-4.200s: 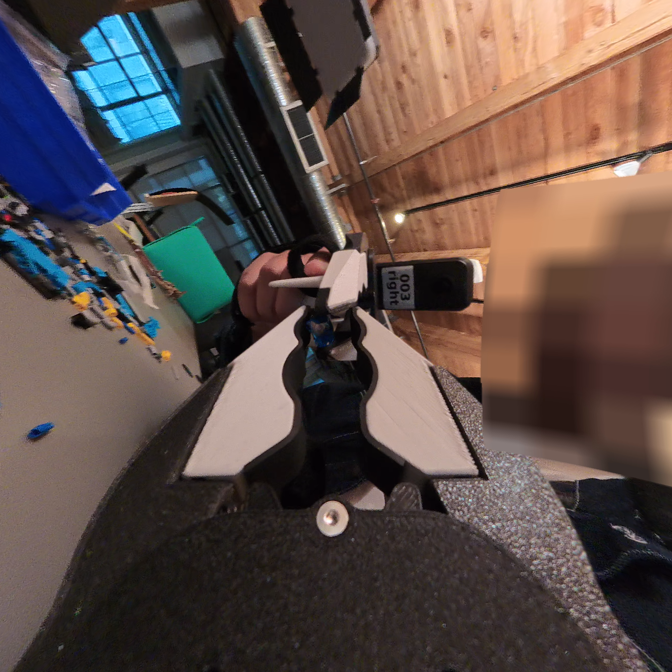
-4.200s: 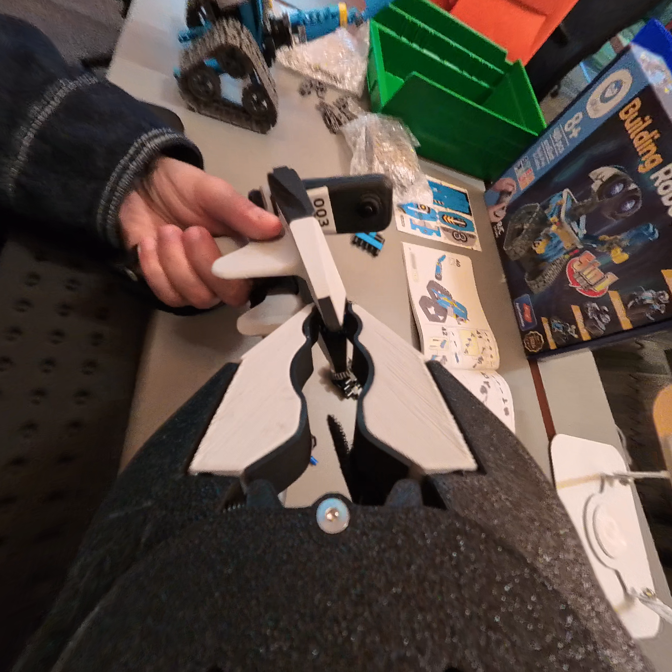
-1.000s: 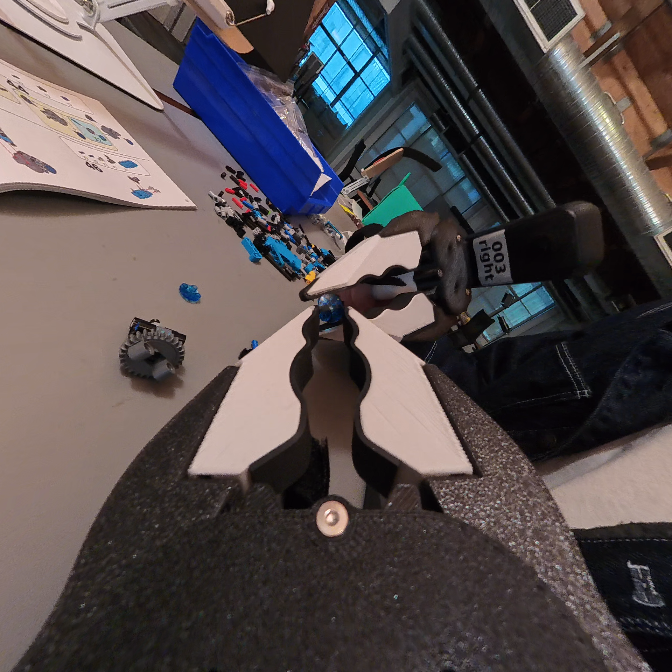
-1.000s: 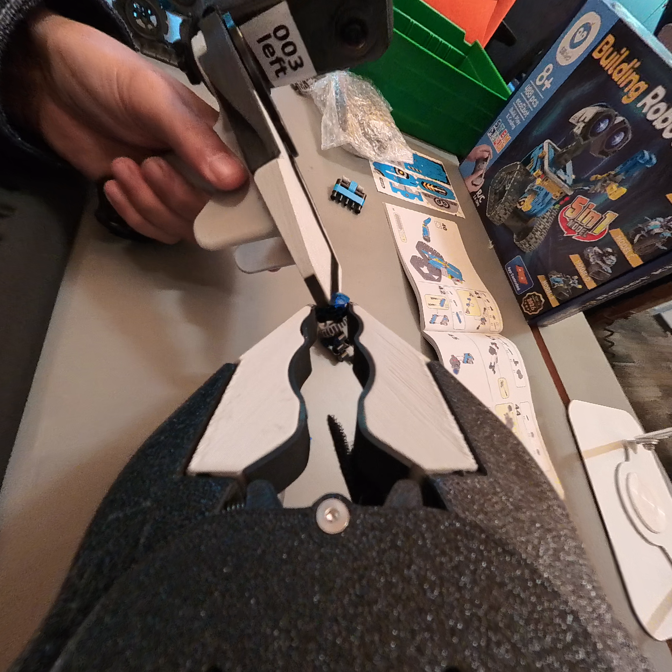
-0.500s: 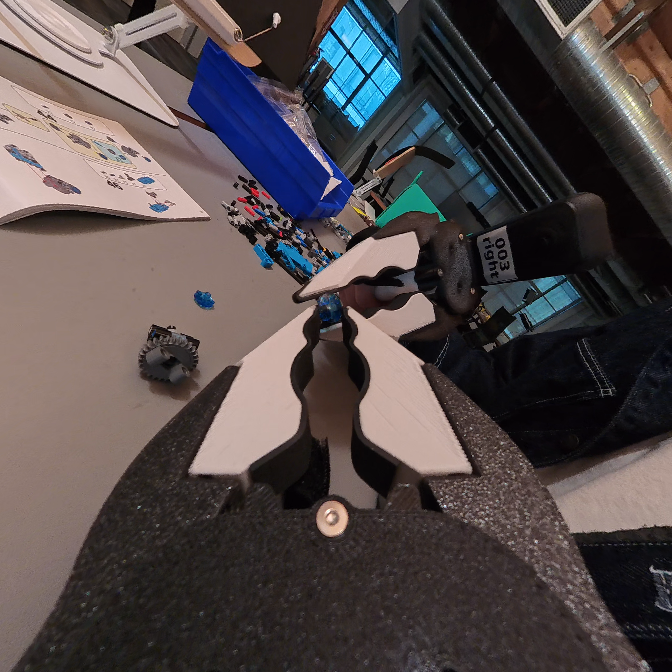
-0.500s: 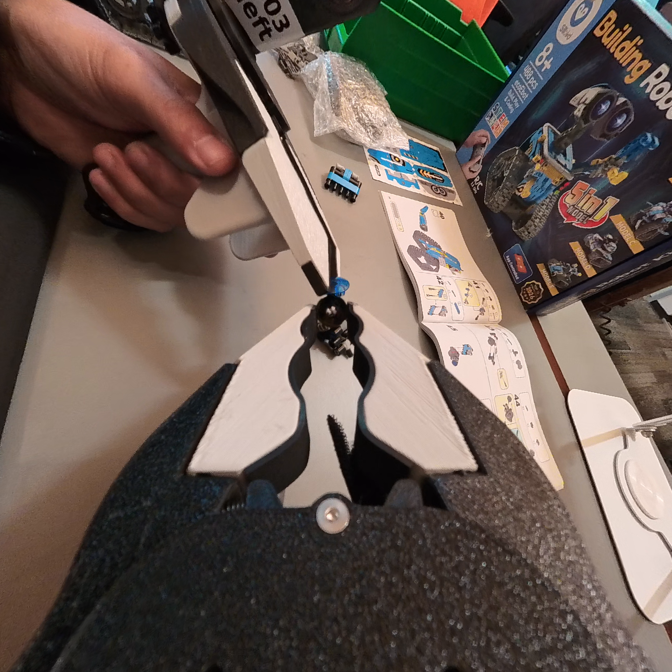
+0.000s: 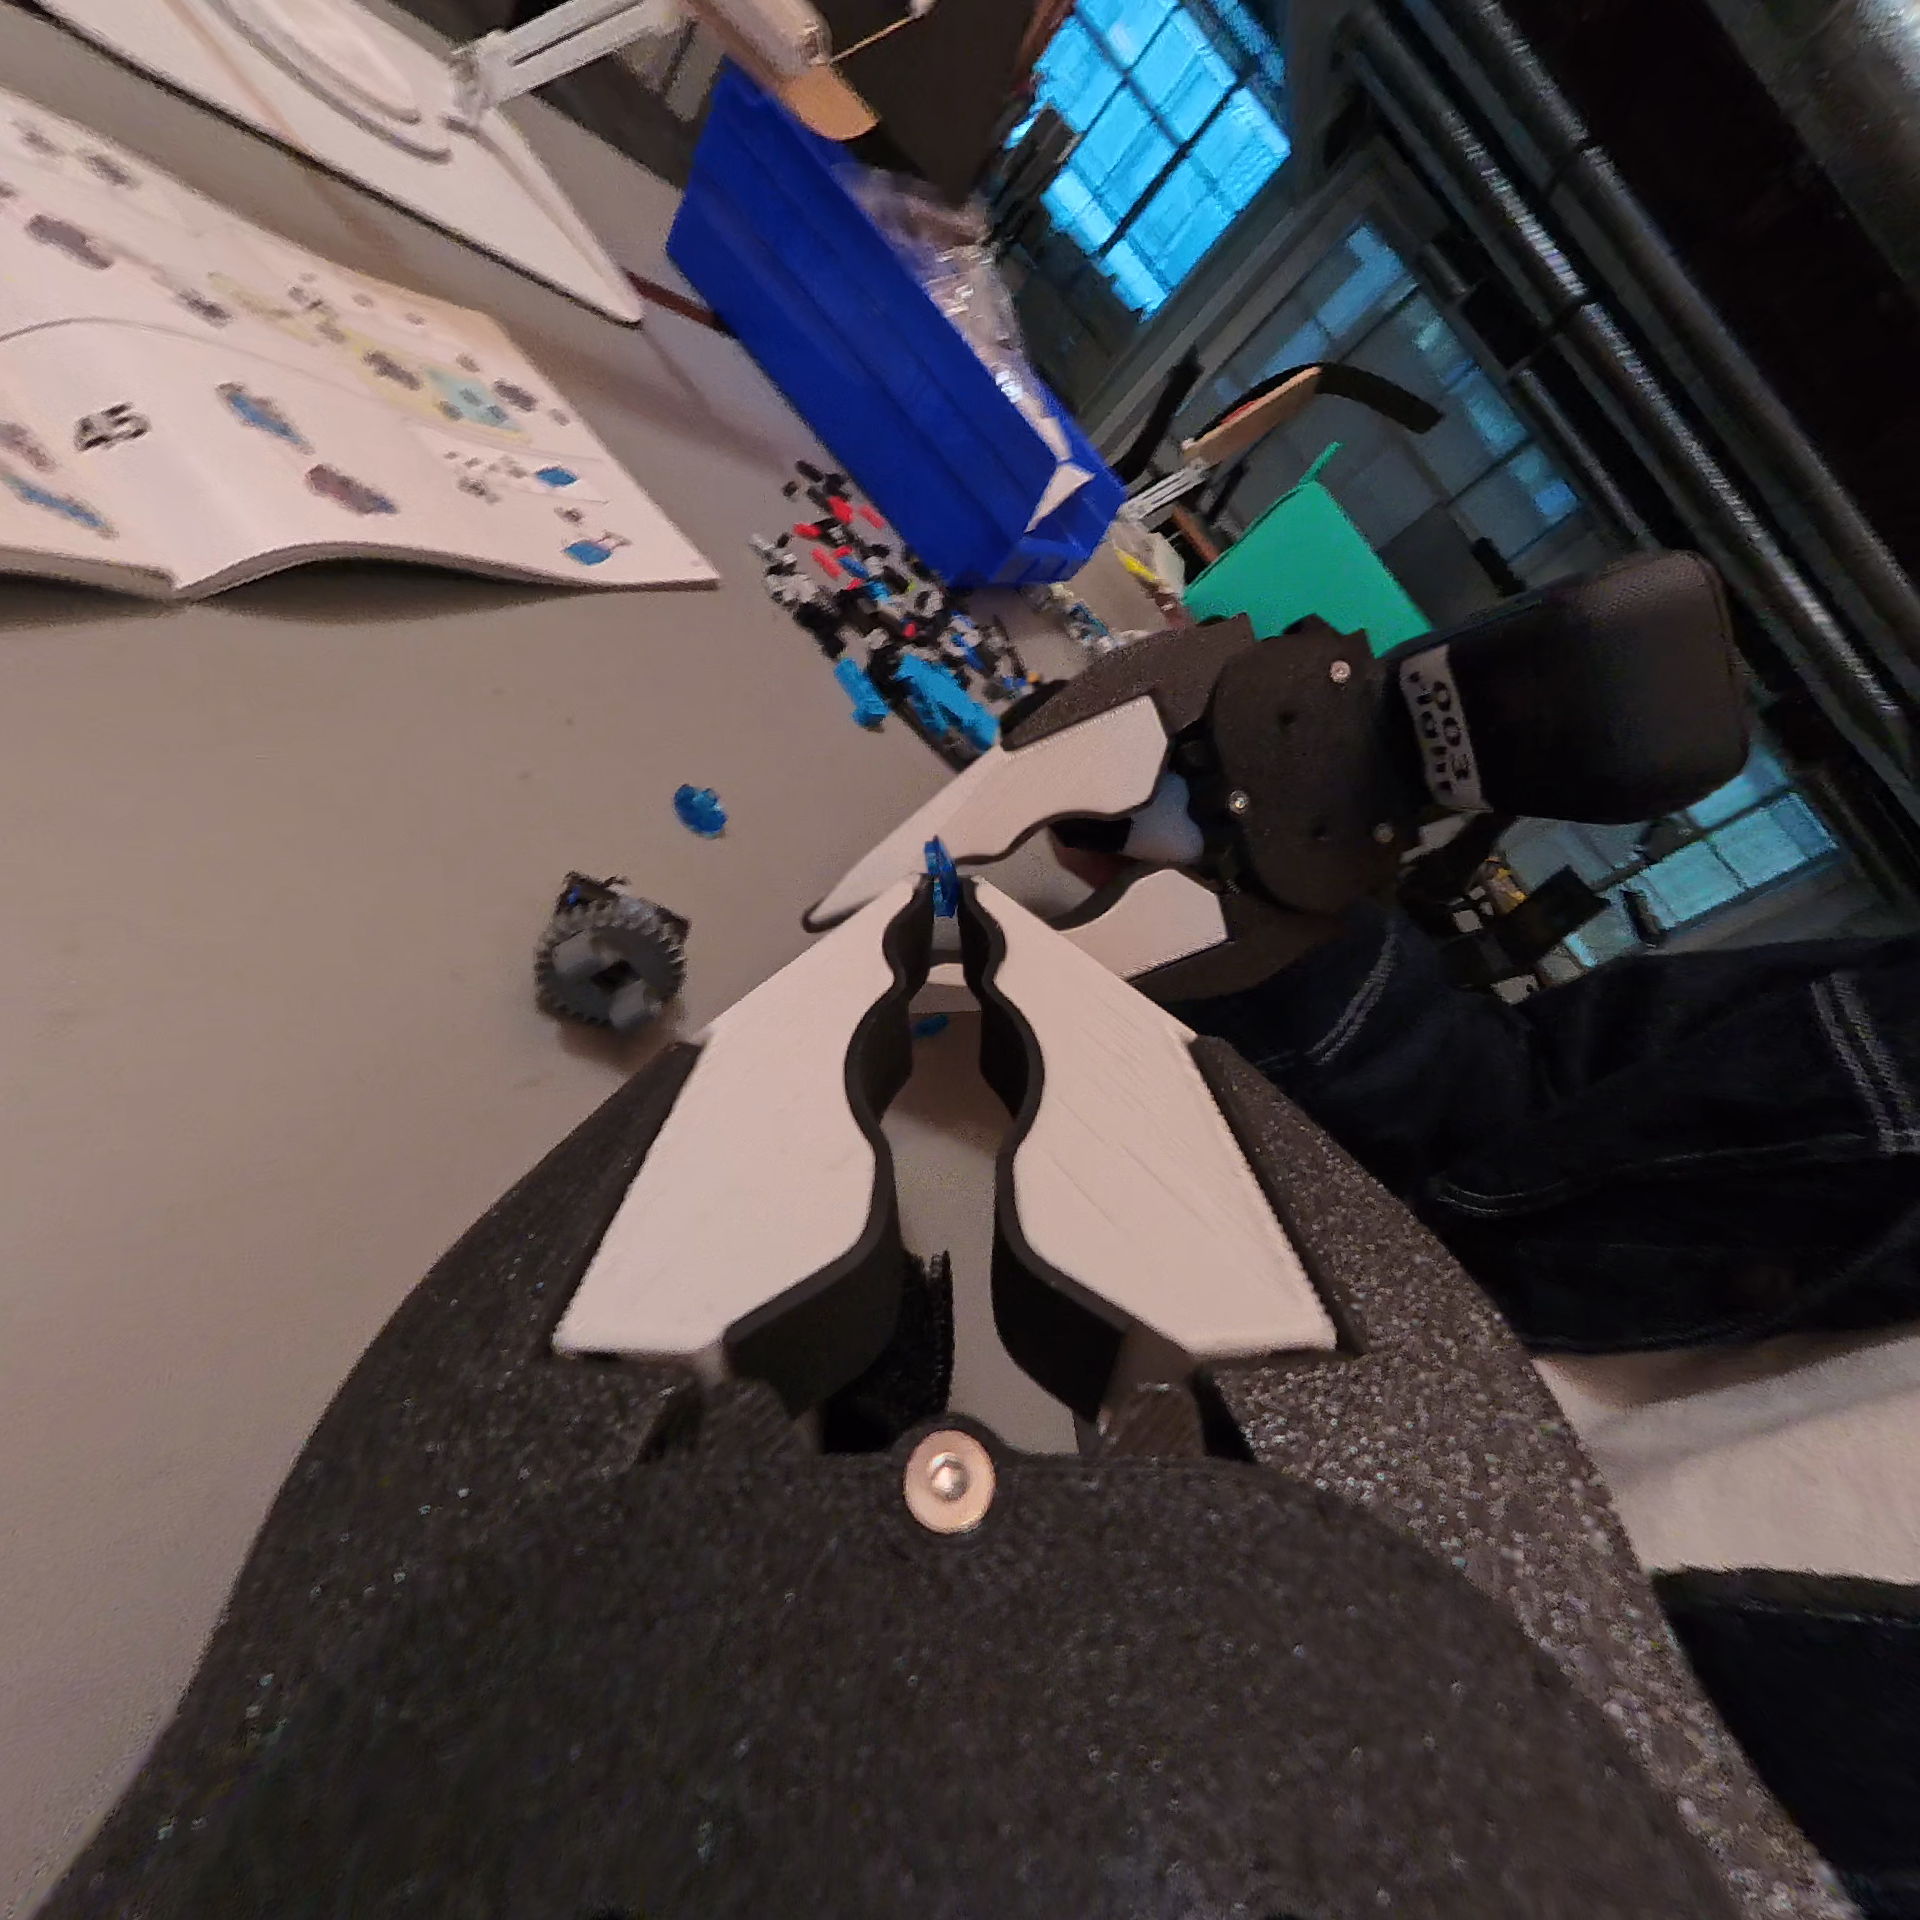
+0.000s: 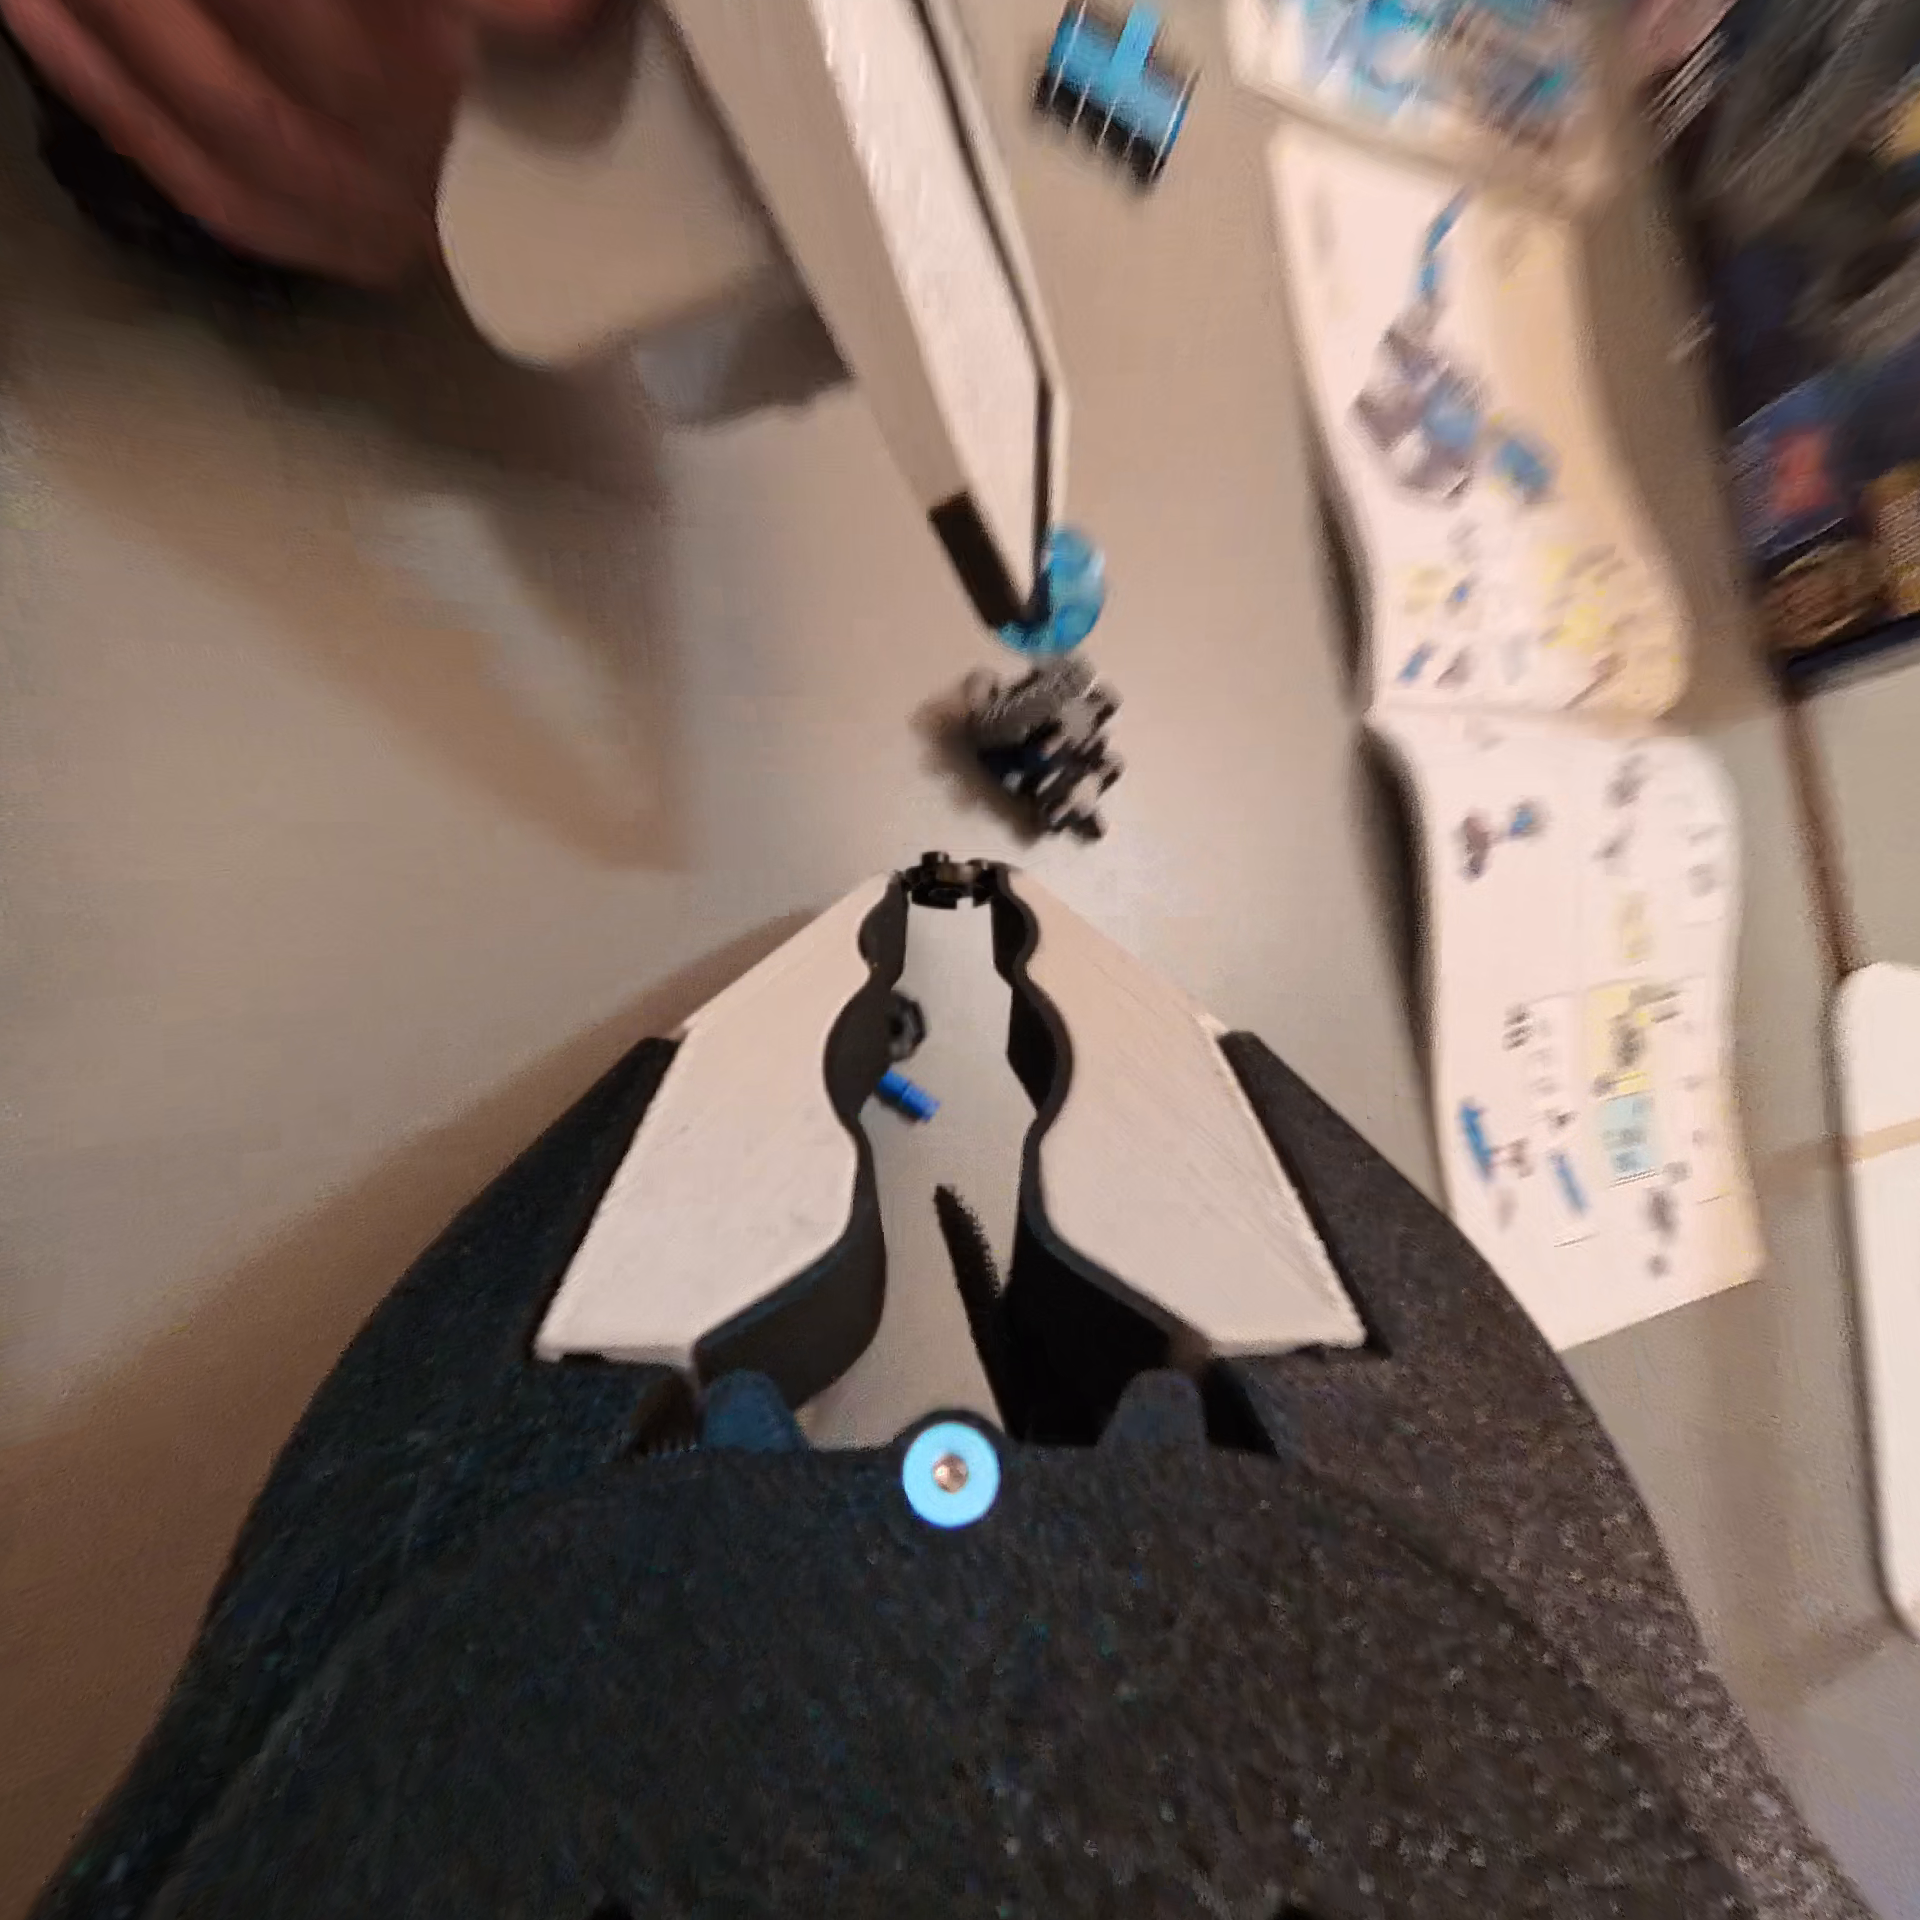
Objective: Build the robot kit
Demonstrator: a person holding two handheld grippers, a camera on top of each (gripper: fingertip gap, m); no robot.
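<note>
My left gripper [image 7: 940, 896] is shut on a small blue round piece [image 7: 942, 873], held above the grey table [image 7: 260, 935]. It also shows in the right wrist view, where its white finger [image 8: 935, 260] comes down from above with the blue piece [image 8: 1060, 603] at its tip. My right gripper [image 8: 945, 883] is shut on a small black piece [image 8: 943, 878], a short way from the blue piece. A dark gear assembly [image 8: 1029, 748] lies on the table between the two tips; it also shows in the left wrist view [image 7: 611, 961]. The right gripper [image 7: 1039, 821] shows just beyond my left tips.
An open instruction booklet [image 7: 260, 416] [image 8: 1538, 831], a blue bin [image 7: 883, 343], a pile of small parts [image 7: 894, 644] and a loose blue piece [image 7: 698, 810] lie on the table. A blue pin [image 8: 906, 1096], a blue-black brick [image 8: 1117, 94] and a white plate [image 8: 1881, 1247] are nearby. A person's jeans [image 7: 1558, 1091] are at right. The grippers' ends are close to 6 cm from one another. It is some 4 cm from my right tips to the blue pin [image 8: 906, 1096].
The two grippers have drawn apart: the black piece and the blue piece, close together before, now have a gap between them. The right wrist view is blurred by motion.
</note>
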